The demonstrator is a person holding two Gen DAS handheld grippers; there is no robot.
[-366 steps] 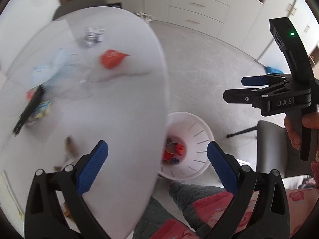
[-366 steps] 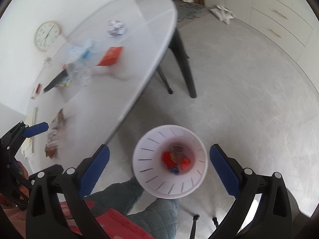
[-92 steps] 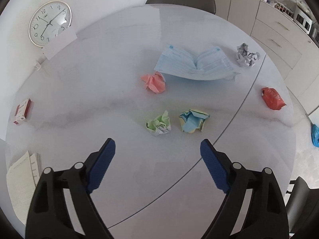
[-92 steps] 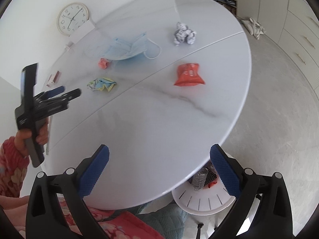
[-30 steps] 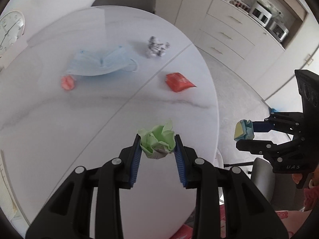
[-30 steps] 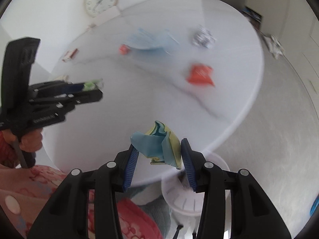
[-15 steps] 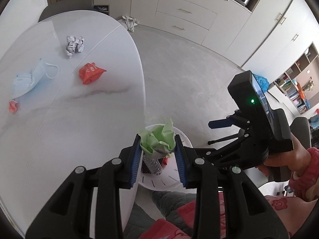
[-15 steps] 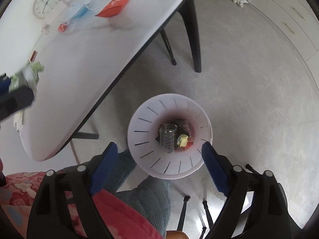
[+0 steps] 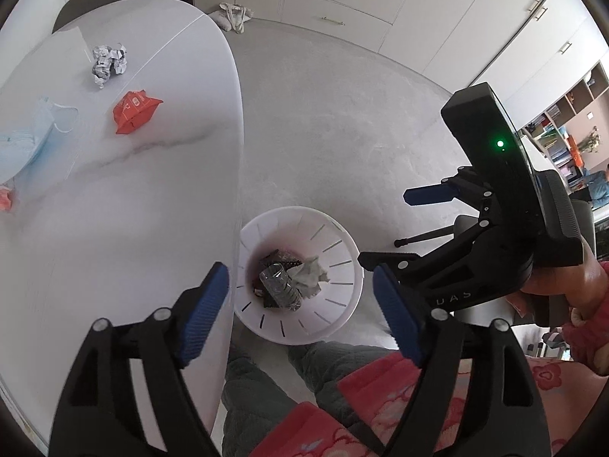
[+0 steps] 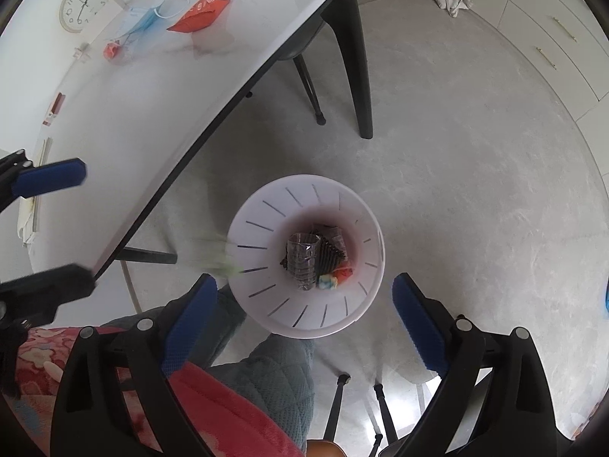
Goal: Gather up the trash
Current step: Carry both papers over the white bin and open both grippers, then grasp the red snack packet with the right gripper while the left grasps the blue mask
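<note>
Both grippers, left (image 9: 298, 297) and right (image 10: 304, 316), hung with jaws spread and empty over the bin (image 9: 344, 245); remaining trash, the red wrapper (image 9: 134, 111) nearest, lay up-left on the desk (image 9: 114, 228), closer to the left.

White marble table (image 9: 114, 198) is carrying an orange wrapper (image 9: 134, 111) w/ crumpled foil (image 9: 108, 63) beyond it, face mask (image 9: 26, 141) & red paper ball (image 9: 5, 198) left of it. Slotted white bin (image 9: 342, 297) is sitting on grey floor (image 9: 323, 122), right of table edge.
</note>
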